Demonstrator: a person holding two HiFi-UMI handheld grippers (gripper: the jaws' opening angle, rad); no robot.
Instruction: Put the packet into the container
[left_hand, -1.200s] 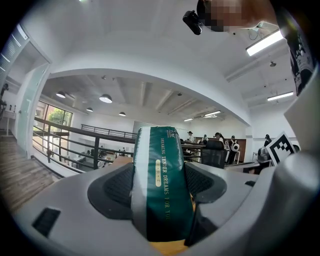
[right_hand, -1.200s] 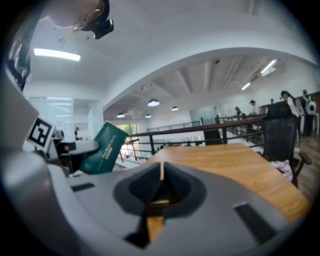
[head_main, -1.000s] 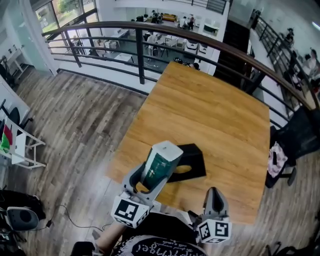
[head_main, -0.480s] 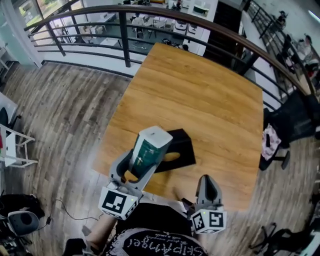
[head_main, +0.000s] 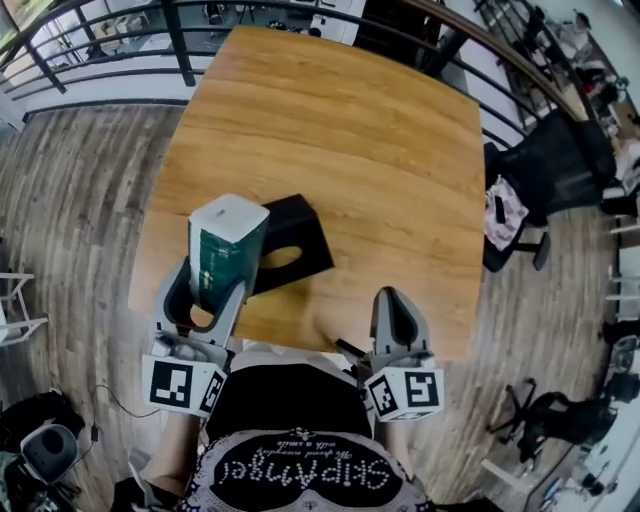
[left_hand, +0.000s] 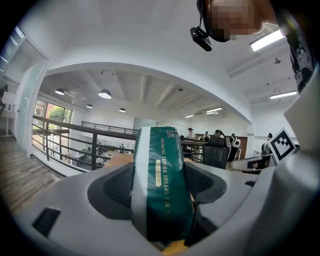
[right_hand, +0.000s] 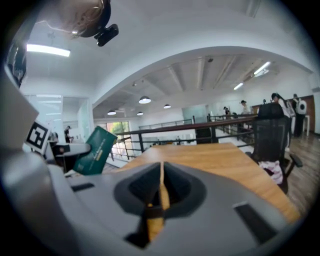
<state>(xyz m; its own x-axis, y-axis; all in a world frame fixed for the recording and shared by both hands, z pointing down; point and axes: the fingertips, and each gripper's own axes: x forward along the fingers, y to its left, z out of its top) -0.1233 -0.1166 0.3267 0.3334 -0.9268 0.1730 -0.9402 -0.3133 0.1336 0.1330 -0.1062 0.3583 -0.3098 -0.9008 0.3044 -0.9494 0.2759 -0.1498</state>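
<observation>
packet (head_main: 225, 250): glossy green plastic wrap, white end
container (head_main: 295, 235): matt black, material unclear
table (head_main: 380, 150): smooth wood, visible grain
left gripper (head_main: 207, 280): matt grey plastic, dark textured pads
right gripper (head_main: 398, 300): matt grey plastic
floor (head_main: 80, 200): grey-brown wood planks
railing (head_main: 180, 40): dark metal

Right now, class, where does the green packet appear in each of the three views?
Head view: packet lower left, upright in the left gripper.
Left gripper view: packet centre, between the fingers.
Right gripper view: packet left of centre, tilted.
Shared landmark: the wooden table.

wooden table (head_main: 400, 150) | black container (head_main: 302, 226) on it (near the front edge)
</observation>
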